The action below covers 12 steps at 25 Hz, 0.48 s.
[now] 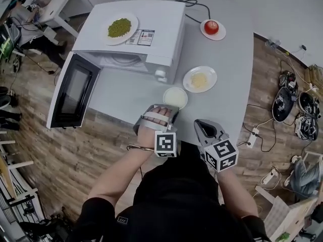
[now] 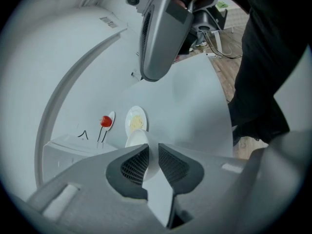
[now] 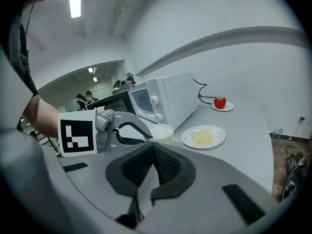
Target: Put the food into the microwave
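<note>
A white bowl [image 1: 175, 97] stands on the grey table [image 1: 222, 59] in front of the microwave [image 1: 151, 19], whose door [image 1: 70, 91] hangs open to the left. My left gripper [image 1: 169, 110] is shut on the bowl's near rim; in the left gripper view the rim of the bowl [image 2: 138, 138] sits pinched between the pads of that gripper [image 2: 151, 150]. My right gripper [image 1: 202, 124] hovers just right of it, jaws shut and empty [image 3: 152, 147]. In the right gripper view the left gripper [image 3: 122, 130] clamps the bowl [image 3: 160, 130].
A plate of green food [image 1: 119, 28] lies on top of the microwave. A plate of yellow noodles [image 1: 200, 79] sits right of the bowl, and a tomato on a saucer [image 1: 211, 27] at the far edge. Cables and gear litter the floor [image 1: 292, 110] on the right.
</note>
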{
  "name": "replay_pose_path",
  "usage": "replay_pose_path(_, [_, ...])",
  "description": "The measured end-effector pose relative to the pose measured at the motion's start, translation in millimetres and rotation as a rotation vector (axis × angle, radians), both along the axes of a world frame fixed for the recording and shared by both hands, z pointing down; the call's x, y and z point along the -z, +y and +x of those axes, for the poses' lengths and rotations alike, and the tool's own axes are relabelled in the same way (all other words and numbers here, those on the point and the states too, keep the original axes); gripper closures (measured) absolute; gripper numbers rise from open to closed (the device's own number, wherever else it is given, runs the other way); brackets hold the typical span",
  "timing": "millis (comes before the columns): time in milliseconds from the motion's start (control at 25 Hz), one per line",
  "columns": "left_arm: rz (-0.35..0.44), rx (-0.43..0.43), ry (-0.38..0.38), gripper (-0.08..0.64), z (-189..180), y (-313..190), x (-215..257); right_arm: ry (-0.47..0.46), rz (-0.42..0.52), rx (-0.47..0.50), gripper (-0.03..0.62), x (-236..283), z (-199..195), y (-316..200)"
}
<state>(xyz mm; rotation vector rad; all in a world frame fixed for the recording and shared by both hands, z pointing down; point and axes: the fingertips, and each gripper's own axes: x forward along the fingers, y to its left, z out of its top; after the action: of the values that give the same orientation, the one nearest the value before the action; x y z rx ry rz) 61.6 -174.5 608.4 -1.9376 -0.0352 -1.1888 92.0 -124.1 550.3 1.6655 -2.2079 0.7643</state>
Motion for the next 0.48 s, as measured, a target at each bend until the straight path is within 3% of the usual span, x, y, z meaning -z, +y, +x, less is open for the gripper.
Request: replay_pose_path(480, [0.12,0.187,0.056,0.492,-93,-43,69,0.023,0.066,0.197,0.578,38,-89,-35])
